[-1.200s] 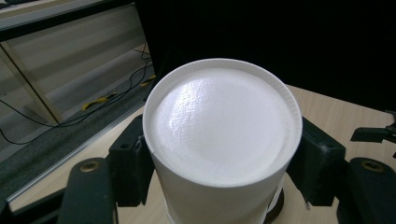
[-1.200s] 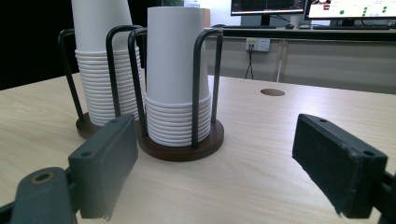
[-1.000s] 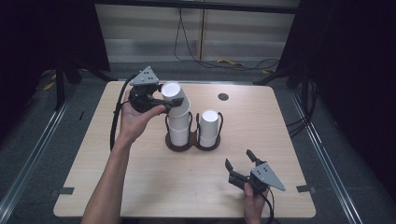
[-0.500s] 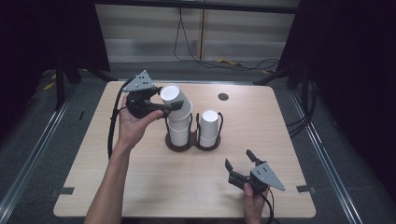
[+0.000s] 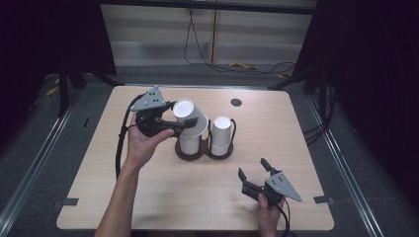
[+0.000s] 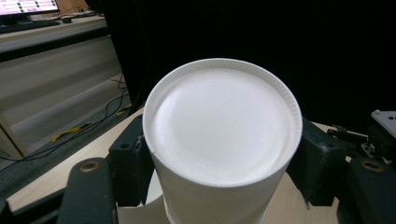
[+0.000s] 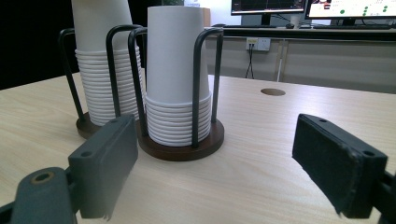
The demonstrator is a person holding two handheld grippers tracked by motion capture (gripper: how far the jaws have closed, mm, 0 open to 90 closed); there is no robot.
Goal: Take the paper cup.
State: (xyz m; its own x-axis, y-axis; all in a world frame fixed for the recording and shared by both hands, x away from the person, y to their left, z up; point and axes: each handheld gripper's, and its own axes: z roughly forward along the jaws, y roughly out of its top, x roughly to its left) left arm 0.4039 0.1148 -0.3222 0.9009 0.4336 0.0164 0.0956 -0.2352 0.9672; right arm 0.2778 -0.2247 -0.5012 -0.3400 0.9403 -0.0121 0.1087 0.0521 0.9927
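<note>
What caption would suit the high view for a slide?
Left gripper tilts a white cup off the left stack in the cup holder.

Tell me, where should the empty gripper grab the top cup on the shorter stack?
Probably the bare upper wall of the top cup, coming down from above. It stands upside down, and the holder's wire posts guard its sides lower down. The right gripper is open.

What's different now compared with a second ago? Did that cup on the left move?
Yes. The left gripper, shut on the white cup, has tipped it further toward the person's left and drawn it up off the left stack. The right gripper stayed open near the table's front edge, and the right stack and holder did not move.
</note>
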